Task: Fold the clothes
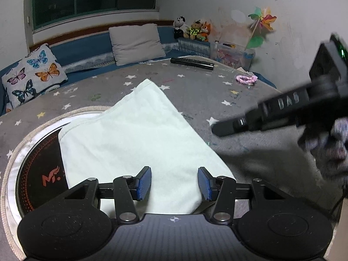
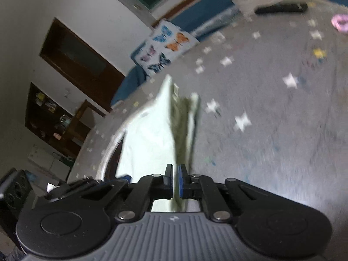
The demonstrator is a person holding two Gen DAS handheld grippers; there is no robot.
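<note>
A pale mint cloth [image 1: 134,143] lies folded flat on the grey star-print table cover [image 1: 195,91], partly over a round black hotplate [image 1: 37,174]. My left gripper [image 1: 175,182] stands open just above the cloth's near end, its blue pads [image 1: 144,182] apart and clear of the fabric. My right gripper [image 2: 175,180] has its pads nearly together, and a raised fold of the cloth [image 2: 180,130] runs between them. In the left wrist view the right gripper [image 1: 215,129] comes in from the right, its tip at the cloth's right edge. The right wrist view is blurred.
A long black remote [image 1: 192,63] and a pink hair tie [image 1: 245,79] lie at the table's far side. Behind stand a butterfly pillow [image 1: 32,74], a grey pillow [image 1: 136,43], plush toys [image 1: 195,30] and a plastic box [image 1: 232,54]. A patterned sleeve [image 1: 339,145] shows at right.
</note>
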